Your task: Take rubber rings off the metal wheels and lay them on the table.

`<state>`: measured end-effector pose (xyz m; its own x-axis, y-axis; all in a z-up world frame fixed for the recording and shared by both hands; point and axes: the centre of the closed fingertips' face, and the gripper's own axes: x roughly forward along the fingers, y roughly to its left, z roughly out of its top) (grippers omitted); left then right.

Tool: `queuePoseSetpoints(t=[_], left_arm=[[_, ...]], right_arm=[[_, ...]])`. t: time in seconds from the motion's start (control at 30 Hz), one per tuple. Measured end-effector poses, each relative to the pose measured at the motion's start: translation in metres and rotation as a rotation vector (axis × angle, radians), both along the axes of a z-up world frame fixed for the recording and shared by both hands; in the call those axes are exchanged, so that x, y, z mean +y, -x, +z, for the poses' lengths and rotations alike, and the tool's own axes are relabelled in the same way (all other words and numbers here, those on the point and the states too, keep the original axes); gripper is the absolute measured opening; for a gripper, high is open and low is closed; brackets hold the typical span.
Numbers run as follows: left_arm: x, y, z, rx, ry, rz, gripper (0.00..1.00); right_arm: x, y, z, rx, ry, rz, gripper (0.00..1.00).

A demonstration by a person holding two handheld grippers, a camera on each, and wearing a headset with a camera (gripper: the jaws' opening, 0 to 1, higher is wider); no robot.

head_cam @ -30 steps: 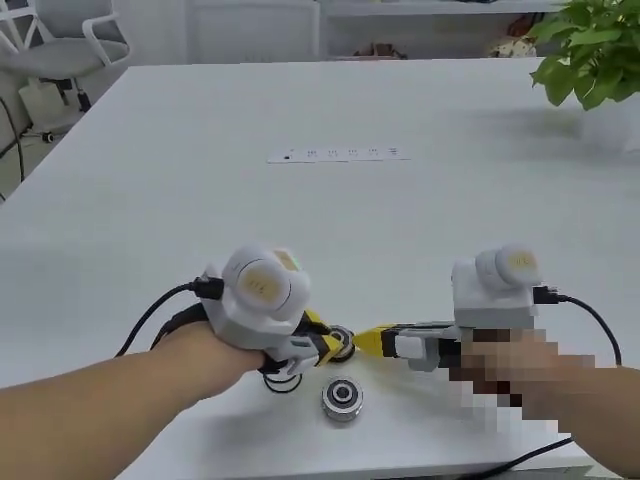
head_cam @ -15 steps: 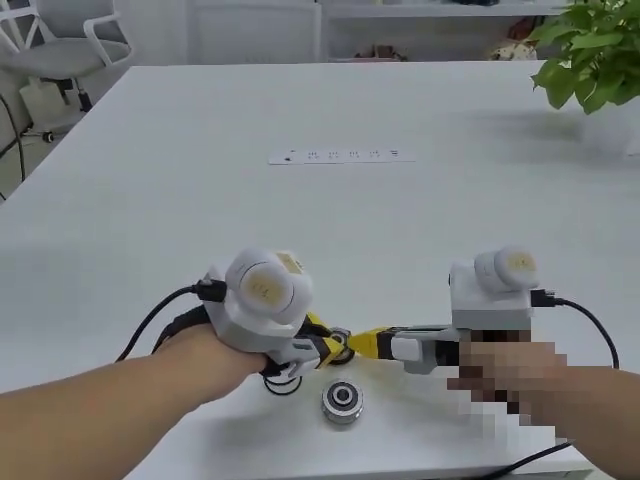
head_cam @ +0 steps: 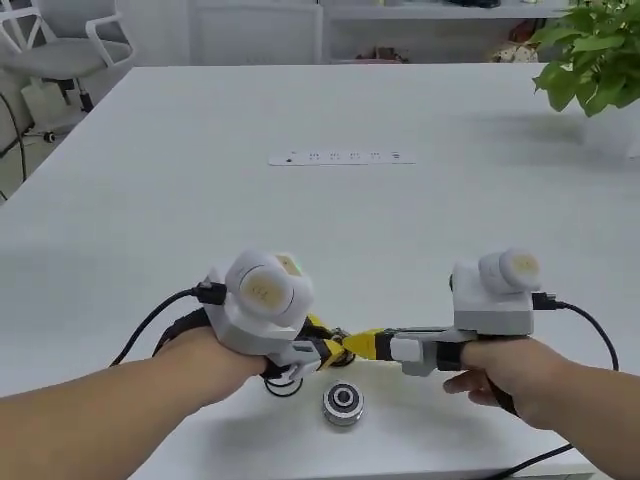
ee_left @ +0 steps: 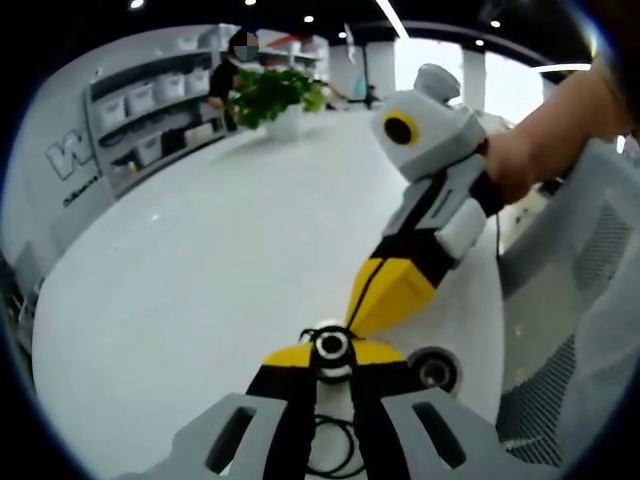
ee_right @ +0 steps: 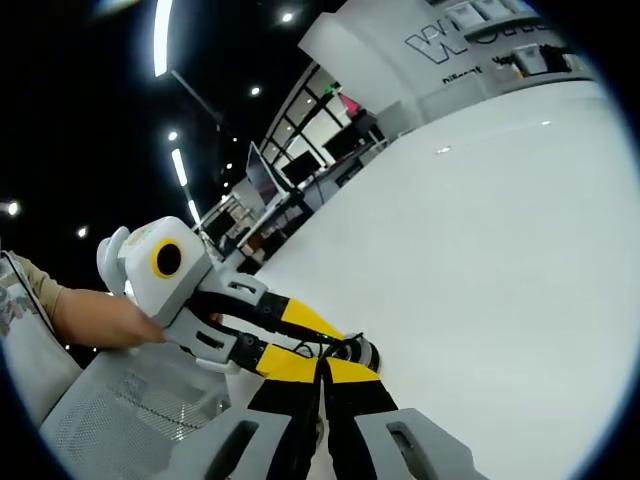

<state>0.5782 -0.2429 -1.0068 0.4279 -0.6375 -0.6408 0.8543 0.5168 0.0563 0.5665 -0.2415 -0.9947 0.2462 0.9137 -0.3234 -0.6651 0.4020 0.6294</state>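
My left gripper (ee_left: 331, 360) is shut on a small metal wheel (ee_left: 331, 345), held just above the white table (head_cam: 330, 230). My right gripper (ee_right: 322, 362) comes in from the opposite side with its jaws shut, pinching a thin black rubber ring (ee_right: 335, 343) at that wheel's (ee_right: 358, 352) rim. In the head view the two grippers' yellow tips meet near the table's front edge, the left gripper (head_cam: 328, 347) touching the right gripper (head_cam: 352, 345). A second metal wheel (head_cam: 342, 400) lies flat just in front of them. A loose black ring (head_cam: 283, 384) lies on the table under the left gripper.
A white power strip (head_cam: 340, 156) lies mid-table. A potted plant (head_cam: 590, 55) stands at the far right corner, an office chair (head_cam: 60, 40) beyond the far left. Black cables (head_cam: 150, 320) trail from both grippers. The table's front edge is close behind the free wheel.
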Motion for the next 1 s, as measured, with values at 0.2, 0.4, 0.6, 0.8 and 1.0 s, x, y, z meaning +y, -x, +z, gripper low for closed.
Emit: queuePoseSetpoints(t=[0.2,0.4,0.6,0.8,1.0], left_arm=[[-0.0002,-0.0004,0.0005,0.001,0.008,0.003,0.12],[0.0,-0.0006,0.0005,0.002,0.011,0.005,0.12],[-0.0002,-0.0005,0.0007,0.006,0.018,0.011,0.13],[-0.0007,0.0007,0.0009,0.008,0.014,0.007,0.13],[-0.0009,0.0012,0.001,0.005,0.005,-0.005,0.14]], right_arm=[[-0.0011,0.0031,0.0023,0.009,-0.015,0.012,0.0],[-0.0039,0.0074,0.0022,0.015,-0.02,0.022,0.0],[-0.0071,0.0044,-0.0011,0.006,0.003,0.001,0.0],[-0.0054,0.0023,-0.0012,-0.009,0.025,0.001,0.0],[-0.0038,0.0029,0.0013,-0.017,0.029,0.013,0.0]])
